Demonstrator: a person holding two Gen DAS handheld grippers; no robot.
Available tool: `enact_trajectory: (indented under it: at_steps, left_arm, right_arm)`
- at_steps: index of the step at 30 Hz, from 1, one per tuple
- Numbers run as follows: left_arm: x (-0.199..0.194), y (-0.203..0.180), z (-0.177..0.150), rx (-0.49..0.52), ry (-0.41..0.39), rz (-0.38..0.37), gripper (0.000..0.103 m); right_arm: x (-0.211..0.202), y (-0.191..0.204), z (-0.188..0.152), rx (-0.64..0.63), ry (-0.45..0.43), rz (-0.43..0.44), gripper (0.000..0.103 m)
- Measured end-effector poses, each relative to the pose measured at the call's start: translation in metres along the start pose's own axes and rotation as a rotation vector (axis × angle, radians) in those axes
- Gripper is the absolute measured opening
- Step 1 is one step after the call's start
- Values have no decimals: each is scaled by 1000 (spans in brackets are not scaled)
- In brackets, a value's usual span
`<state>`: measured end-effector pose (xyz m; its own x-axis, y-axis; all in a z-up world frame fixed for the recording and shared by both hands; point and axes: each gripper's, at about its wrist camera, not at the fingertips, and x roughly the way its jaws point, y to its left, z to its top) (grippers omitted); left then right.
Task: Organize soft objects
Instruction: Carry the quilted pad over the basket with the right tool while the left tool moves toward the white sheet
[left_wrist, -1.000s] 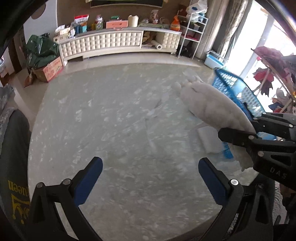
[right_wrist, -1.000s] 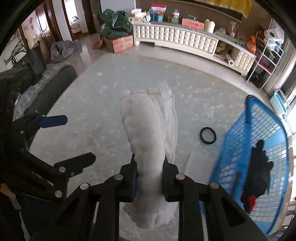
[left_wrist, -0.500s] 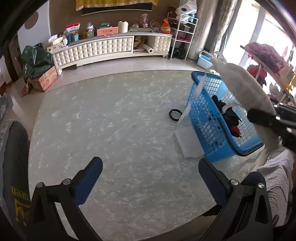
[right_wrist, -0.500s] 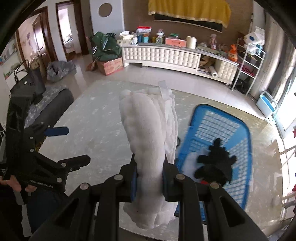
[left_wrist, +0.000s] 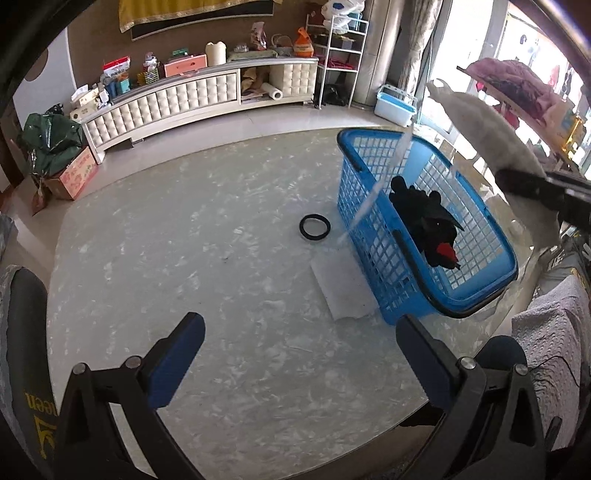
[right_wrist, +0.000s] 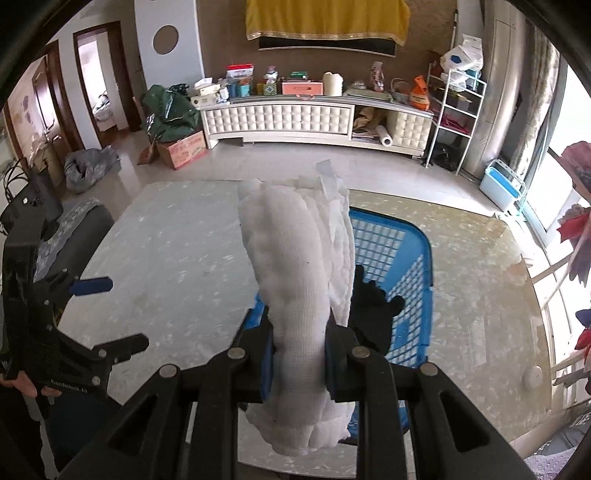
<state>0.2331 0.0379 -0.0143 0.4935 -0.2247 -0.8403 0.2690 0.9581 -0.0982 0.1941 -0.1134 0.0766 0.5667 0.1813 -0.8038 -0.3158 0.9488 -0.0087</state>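
Fingers of the right gripper (right_wrist: 298, 363) pinch a white knitted cloth bundle (right_wrist: 295, 280), held up above the blue plastic mesh basket (left_wrist: 373, 236) containing a black soft toy (left_wrist: 428, 221). Left gripper (left_wrist: 295, 354) spreads wide, empty, over the pale marble table (left_wrist: 184, 258).

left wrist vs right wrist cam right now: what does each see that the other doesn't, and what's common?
Left wrist only: a black rubber ring and a flat white sheet lying on the marble tabletop beside the basket, plus the open, empty left claw up close.

Right wrist only: the right claw shut on the bundled white knit cloth, seen head-on over the basket.

Both: the blue plastic mesh basket holding a black soft item, the white cloth, and the tabletop.
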Motion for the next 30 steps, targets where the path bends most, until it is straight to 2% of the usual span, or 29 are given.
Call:
enact_trajectory:
  at_steps: [12,19,30]
  left_arm:
    - [40,-8,9,-5,64,-7,103]
    - [72,-14,10,28,113,-22,103]
    - [129,-12,13,32,193,-44,103]
  right_arm:
    - [18,-25,5,41,29,-35,21]
    - [44,-33,-3,69,98,-38,21]
    - [61,-37,-2,81,161,-25,21]
